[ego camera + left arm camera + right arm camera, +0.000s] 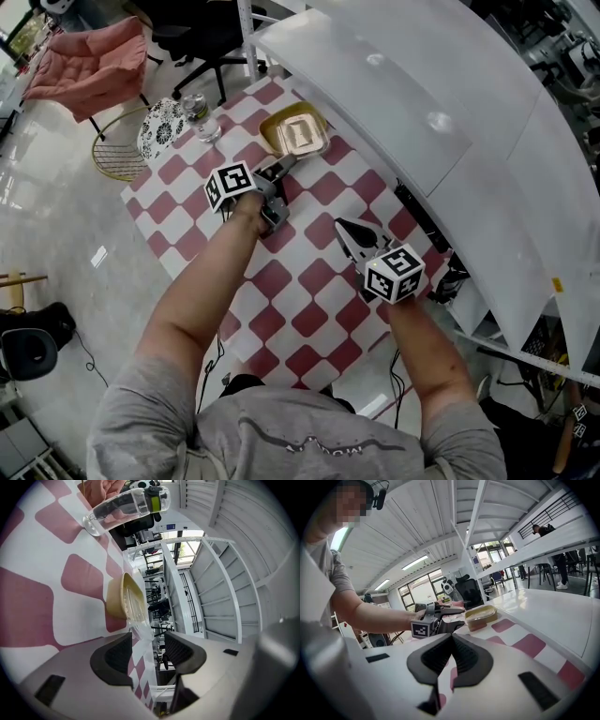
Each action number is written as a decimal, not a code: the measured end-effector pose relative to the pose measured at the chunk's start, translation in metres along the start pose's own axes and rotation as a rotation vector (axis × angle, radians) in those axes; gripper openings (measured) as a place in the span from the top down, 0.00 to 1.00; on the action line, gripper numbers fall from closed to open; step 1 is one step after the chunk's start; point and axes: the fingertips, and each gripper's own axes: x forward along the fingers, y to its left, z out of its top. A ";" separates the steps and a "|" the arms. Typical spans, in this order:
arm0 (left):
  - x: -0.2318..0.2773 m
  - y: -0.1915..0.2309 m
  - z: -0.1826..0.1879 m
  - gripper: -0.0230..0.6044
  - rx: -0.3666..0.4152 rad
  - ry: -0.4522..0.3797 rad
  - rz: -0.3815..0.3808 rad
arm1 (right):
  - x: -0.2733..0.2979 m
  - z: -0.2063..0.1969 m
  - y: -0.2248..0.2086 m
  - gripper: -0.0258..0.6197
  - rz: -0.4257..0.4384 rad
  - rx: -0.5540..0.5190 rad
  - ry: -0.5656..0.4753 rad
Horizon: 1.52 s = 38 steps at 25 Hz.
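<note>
Red-and-white checked tablecloth (281, 281) over a table, white curved panel alongside. Item: tan container (298, 131) with a clear lid, standing at the cloth's far end. Left gripper (284, 167): jaws apart, nothing clamped, with the lid's thin clear lip just at the mouth of the gap. Right gripper (352, 234): jaws pressed together, empty, held over the cloth well apart from the container. Water bottle (199, 114) upright near the far corner. Risk, as judged: a bite on that flexible lip alone may slip off, or drag the light container across the cloth rather than hold it.
</note>
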 end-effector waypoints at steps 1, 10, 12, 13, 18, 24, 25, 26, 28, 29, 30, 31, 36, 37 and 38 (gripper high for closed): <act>0.000 -0.001 0.000 0.63 -0.002 0.000 -0.004 | 0.000 0.000 0.000 0.92 -0.001 0.002 0.000; -0.003 0.002 -0.003 0.63 0.001 0.002 0.011 | -0.002 -0.005 0.000 0.92 0.000 0.010 0.004; 0.000 0.004 -0.001 0.63 0.005 0.000 0.021 | -0.002 -0.005 0.001 0.92 0.002 0.007 0.006; 0.002 0.006 0.000 0.63 0.006 -0.002 0.028 | -0.002 -0.005 0.002 0.92 0.003 0.005 0.007; 0.013 0.018 0.004 0.63 -0.006 -0.021 0.063 | -0.004 -0.008 0.000 0.92 -0.001 0.005 0.015; 0.024 0.023 0.010 0.63 0.005 -0.032 0.087 | -0.005 -0.012 -0.001 0.92 -0.007 0.009 0.020; 0.025 0.023 0.011 0.63 0.009 -0.035 0.094 | -0.006 -0.013 -0.002 0.92 -0.007 0.010 0.020; 0.025 0.023 0.013 0.66 0.012 -0.037 0.101 | -0.006 -0.013 -0.002 0.92 -0.008 0.011 0.020; 0.024 0.026 0.015 0.76 0.021 -0.039 0.121 | -0.008 -0.015 -0.002 0.92 -0.009 0.013 0.021; 0.023 0.027 0.015 0.80 0.024 -0.038 0.132 | -0.008 -0.016 -0.003 0.92 -0.010 0.014 0.022; 0.022 0.029 0.015 0.86 0.024 -0.031 0.139 | -0.009 -0.017 -0.003 0.92 -0.012 0.015 0.023; 0.022 0.030 0.014 0.89 0.021 -0.021 0.141 | -0.009 -0.018 -0.004 0.92 -0.014 0.017 0.024; 0.016 0.025 0.008 0.90 -0.008 -0.001 0.077 | -0.011 -0.018 -0.006 0.92 -0.021 0.027 0.024; 0.013 0.023 0.007 0.90 -0.005 -0.002 0.065 | -0.011 -0.017 -0.005 0.92 -0.021 0.027 0.024; 0.010 0.020 0.007 0.90 0.001 -0.004 0.055 | -0.012 -0.017 -0.004 0.92 -0.021 0.027 0.023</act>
